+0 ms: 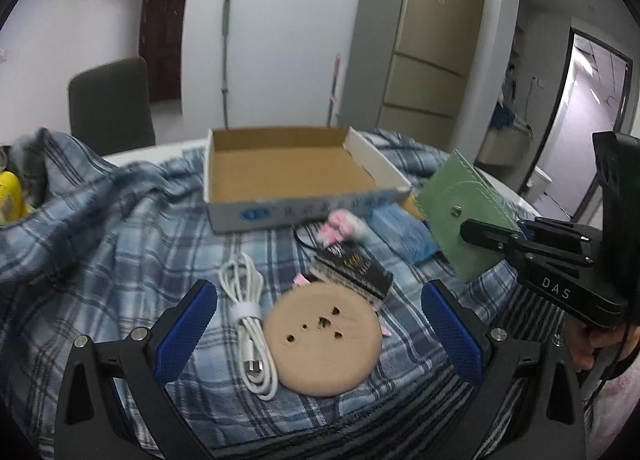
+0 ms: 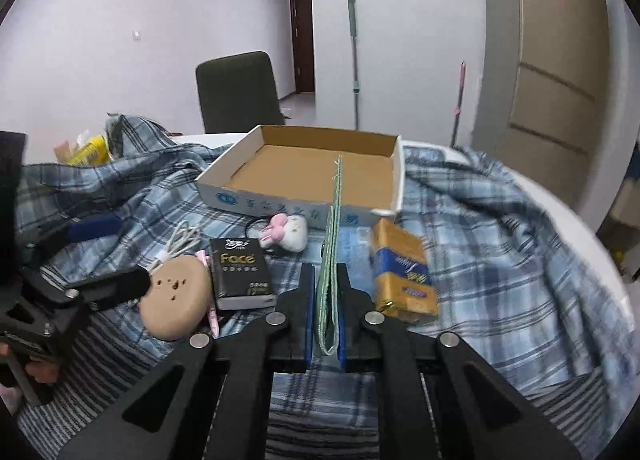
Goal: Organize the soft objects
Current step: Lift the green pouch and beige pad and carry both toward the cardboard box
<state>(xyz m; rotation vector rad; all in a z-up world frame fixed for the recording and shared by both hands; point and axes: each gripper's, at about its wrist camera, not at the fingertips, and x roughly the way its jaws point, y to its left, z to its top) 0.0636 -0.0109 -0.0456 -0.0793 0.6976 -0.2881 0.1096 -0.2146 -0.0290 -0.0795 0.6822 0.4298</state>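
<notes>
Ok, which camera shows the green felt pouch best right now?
The left wrist view: it shows the green felt pouch face-on, with its round flap and snap, clamped in the right gripper above the plaid cloth. The right wrist view sees only its thin edge between the shut fingers.

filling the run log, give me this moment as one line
right gripper: shut on green pouch, lifted | left gripper: open over tan round pad | cardboard box: empty
</notes>
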